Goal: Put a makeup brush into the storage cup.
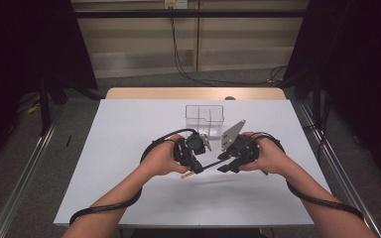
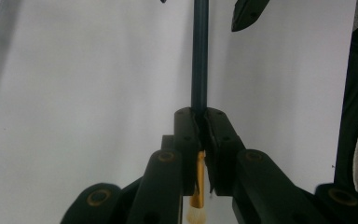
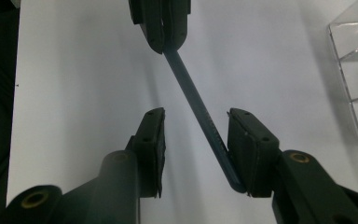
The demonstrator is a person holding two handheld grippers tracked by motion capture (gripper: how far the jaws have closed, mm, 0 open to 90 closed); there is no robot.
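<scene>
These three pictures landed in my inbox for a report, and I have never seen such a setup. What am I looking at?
A person sits at a white table, holding a hand-operated claw in each hand. One picture looks down from above; the other two come from cameras riding on each claw. The left claw is shut on a thin dark brush, whose gold band and pale bristles poke out behind its jaws. The right claw is open around the brush's other end. A clear plastic box with compartments stands farther back.
</scene>
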